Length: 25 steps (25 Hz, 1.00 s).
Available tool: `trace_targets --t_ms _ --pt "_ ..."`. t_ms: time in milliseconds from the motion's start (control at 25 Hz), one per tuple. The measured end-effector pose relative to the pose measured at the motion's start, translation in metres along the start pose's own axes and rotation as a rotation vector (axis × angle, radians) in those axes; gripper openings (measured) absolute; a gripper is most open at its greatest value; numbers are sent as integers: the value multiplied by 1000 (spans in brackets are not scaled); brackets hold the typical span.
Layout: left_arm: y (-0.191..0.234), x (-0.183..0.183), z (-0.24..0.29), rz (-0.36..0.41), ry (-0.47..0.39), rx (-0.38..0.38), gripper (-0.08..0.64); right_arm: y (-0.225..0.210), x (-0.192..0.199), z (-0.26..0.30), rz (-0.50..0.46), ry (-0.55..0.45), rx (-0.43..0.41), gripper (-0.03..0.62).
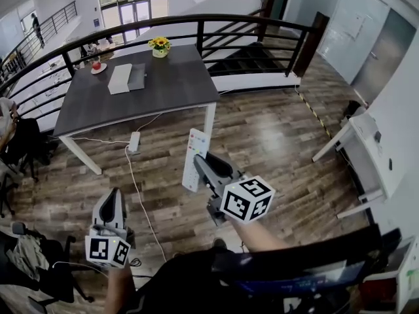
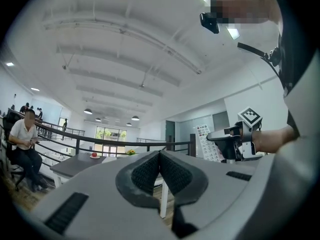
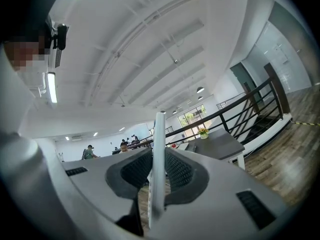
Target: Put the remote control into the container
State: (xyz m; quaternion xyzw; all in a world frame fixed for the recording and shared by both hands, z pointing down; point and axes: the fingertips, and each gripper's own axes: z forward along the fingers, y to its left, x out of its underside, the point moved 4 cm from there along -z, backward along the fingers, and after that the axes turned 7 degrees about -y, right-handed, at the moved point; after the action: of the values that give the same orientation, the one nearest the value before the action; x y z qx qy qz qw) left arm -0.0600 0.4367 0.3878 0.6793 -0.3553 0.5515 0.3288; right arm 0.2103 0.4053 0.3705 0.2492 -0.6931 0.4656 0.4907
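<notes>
Clearly the remote control (image 1: pixel 196 150) is being carried, not yet delivered: the right gripper (image 1: pixel 208 169) has its jaws clamped on the lower part of the thin white body, seen edge-on between the pads in the right gripper view. That leaves the button face free and the long end sticking out toward 12 o'clock, ready to be lowered into something. The left gripper (image 1: pixel 112 205) hangs at 7 o'clock with its jaws pressed together on nothing, apparently kept clear of the work.

A dark grey table (image 1: pixel 170 87) stands at 11 o'clock, well apart from the remote control. On it lie a white box (image 1: pixel 120 78), probably the container meant, with a grey piece just beside it. A pot of yellow flowers (image 1: pixel 159 46) stands at the far edge and a red apple (image 1: pixel 97 66) at the far left corner.

Underfoot is a wooden plank floor (image 1: pixel 281 136), with a power strip (image 1: pixel 134 141) and cable near the table leg. A black curved railing (image 1: pixel 196 19) runs behind the table, and a white desk (image 1: pixel 366 149) stands at 3 o'clock.
</notes>
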Motion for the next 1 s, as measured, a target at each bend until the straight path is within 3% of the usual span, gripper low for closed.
trace_targets --t_ms 560,1000 --pt "39 4 -14 -6 -26 84 6 48 15 32 1 -13 11 83" --pt "68 5 39 38 -33 48 8 9 9 94 40 -33 -35 83"
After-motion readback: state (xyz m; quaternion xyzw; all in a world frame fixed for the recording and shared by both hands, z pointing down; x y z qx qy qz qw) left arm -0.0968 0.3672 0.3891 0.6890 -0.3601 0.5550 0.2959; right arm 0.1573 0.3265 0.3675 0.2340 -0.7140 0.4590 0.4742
